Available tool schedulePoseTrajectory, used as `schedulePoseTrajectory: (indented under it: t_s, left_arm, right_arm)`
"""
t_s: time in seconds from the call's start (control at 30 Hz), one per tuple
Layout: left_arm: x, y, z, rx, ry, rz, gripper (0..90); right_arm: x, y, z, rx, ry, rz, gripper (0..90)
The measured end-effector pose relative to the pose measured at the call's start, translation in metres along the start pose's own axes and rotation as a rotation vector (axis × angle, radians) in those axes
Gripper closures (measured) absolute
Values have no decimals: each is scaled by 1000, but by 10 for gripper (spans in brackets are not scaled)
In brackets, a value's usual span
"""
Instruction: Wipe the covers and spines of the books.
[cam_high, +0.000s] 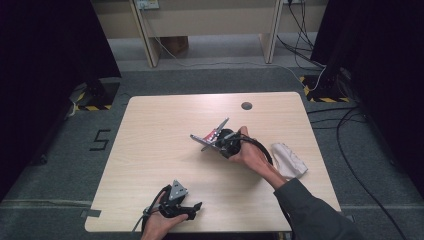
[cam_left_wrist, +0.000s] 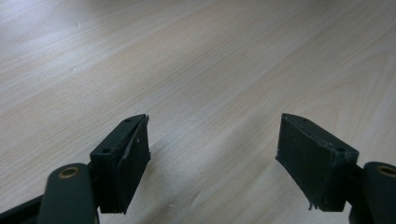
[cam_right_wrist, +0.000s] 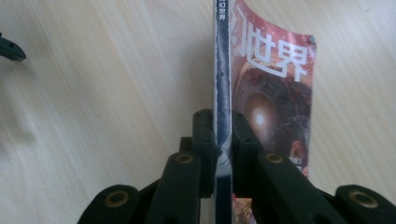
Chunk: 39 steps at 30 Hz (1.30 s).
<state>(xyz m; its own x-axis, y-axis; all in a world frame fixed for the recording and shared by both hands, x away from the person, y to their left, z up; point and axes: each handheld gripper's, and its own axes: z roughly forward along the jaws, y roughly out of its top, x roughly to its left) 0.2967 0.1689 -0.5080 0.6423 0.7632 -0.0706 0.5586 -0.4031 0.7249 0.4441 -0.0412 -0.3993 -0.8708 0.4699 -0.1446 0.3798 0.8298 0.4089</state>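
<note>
Light wood bench (cam_high: 165, 150) on grey carpet floor (cam_high: 55, 165); black curtains (cam_high: 45, 50) both sides, cables (cam_high: 350, 130) right of frame.

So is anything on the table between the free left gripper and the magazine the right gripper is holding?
Nothing visible. The right gripper is shut on the magazine above mid-table, and the left gripper sits open near the front edge with bare table between them. The white cloth lies off to the right.
</note>
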Motion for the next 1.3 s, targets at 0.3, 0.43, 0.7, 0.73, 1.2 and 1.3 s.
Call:
schedulePoseTrajectory:
  t_s: [0.3,0.43,0.7,0.73,1.2,1.3]
  left_arm:
    - [0,0,1,0,2,-1,243]
    - [0,0,1,8,-3,2,243]
    - [-1,-1,1,11,-2,4,242]
    - [-1,-1,1,11,-1,3,241]
    - [-3,0,1,8,-2,3,236]
    - [-3,0,1,7,-4,2,235]
  right_arm:
    - [7,-19,17,-41,69,47,813]
    - [13,-27,24,-62,98,51,788]
    - [22,-37,36,-83,136,88,716]
    - [23,-39,38,-79,146,95,706]
    - [37,-48,58,-82,201,114,558]
    - [38,-51,58,-90,240,133,562]
